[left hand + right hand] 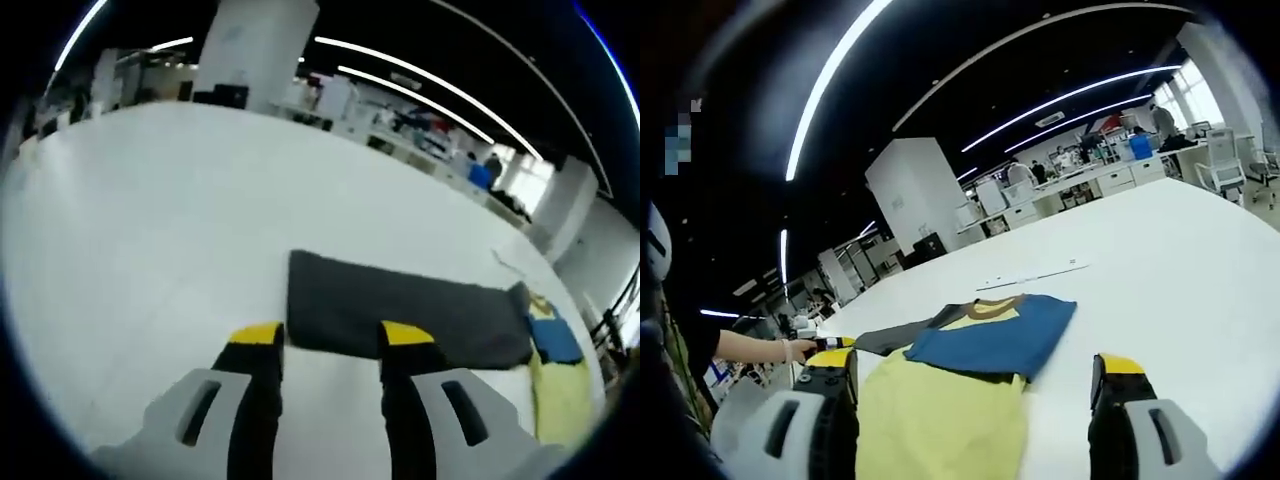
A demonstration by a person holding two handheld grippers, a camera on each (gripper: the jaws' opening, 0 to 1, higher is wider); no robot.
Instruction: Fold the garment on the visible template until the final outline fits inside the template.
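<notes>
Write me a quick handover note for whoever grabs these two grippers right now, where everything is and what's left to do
Left gripper: open, holding nothing, at the near edge of the dark grey template.
Right gripper: open, holding nothing, jaws on either side of the yellow and blue garment.
Both things lie on the white table; the garment lies mostly off the template, overlapping it at one end.
Done: garment looks partly folded.
Left: bring it onto the template and fold until it fits inside.
</notes>
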